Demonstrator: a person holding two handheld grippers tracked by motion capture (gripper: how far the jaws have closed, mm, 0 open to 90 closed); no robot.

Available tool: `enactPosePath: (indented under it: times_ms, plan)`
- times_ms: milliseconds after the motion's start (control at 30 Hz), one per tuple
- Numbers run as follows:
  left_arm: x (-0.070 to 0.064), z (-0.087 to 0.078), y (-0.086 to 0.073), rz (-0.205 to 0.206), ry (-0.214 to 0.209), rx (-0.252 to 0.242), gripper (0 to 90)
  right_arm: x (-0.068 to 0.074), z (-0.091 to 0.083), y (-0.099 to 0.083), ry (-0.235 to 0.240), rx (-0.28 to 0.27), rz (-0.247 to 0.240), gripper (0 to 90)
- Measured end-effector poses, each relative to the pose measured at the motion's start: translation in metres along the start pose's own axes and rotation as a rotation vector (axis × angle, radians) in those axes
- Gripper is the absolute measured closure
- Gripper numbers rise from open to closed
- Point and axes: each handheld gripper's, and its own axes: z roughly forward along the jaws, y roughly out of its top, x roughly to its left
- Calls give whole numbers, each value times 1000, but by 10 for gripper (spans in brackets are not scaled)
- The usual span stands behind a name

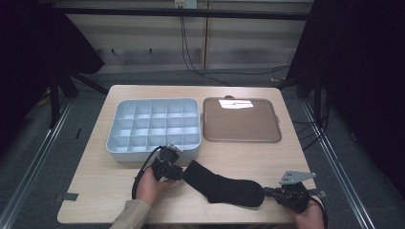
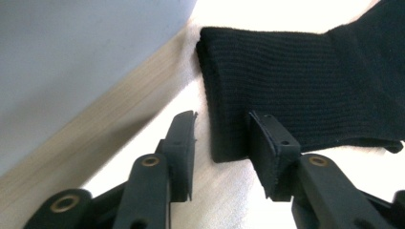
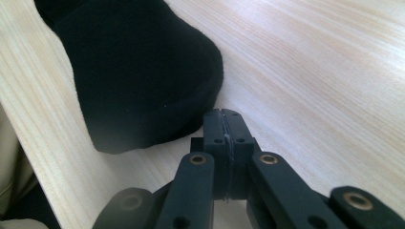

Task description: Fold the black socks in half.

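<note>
Your left gripper (image 2: 220, 136) sat at the sock's (image 1: 222, 187) cuff end, jaws spread approx. halfway. In the left gripper view the cuff corner (image 2: 229, 138) lay in the gap btwn the two pads: the right pad (image 2: 267, 143) touched or overlapped the fabric edge, the left pad (image 2: 184, 143) stood clear of it over bare wood. So nothing was pinched yet on that side; the jaws bracketed the cuff w/o closing.

Your right gripper (image 3: 223, 138) was at the sock's toe end, jaws pressed fully together, pads flat against each other w/ no cloth btwn them. In the right gripper view the tips sat just beside the rounded toe (image 3: 157, 95), at its edge; can't tell whether they touched it. The gripper held nothing.

The sock lay flat on the table (image 1: 95, 167), stretched from your left gripper (image 1: 167, 167) to your right gripper (image 1: 270, 192) in the high view, cuff up-left, toe down-right. Rel. to the sock: the white divided tray (image 1: 153, 126) stood just behind the cuff end, its near wall (image 2: 71, 57) close to the left jaws; the brown lid (image 1: 241, 120) lay behind the sock's middle and toe, well apart. Your left hand (image 1: 150, 185) rested just left of the cuff.
</note>
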Motion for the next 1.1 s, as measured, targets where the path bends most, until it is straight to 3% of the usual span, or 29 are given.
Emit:
enactPosePath:
  times_ms: [300,367,433,533,967,1100]
  plan:
    - [-4,0,4,16,6,34,746,3,2,2,18,0,-8,896]
    - [-2,-4,4,6,-14,27,776,3,2,2,23,0,-10,895]
    - [0,-6,4,-15,-36,18,786,3,3,2,19,3,-9,896]
    - [2,-11,5,-11,-64,18,794,4,4,3,29,-2,-11,896]
    - [-5,-26,11,5,-87,15,804,8,8,6,42,-2,-3,894]
    - [-3,-30,11,-11,-95,6,806,9,9,7,49,-6,-2,894]
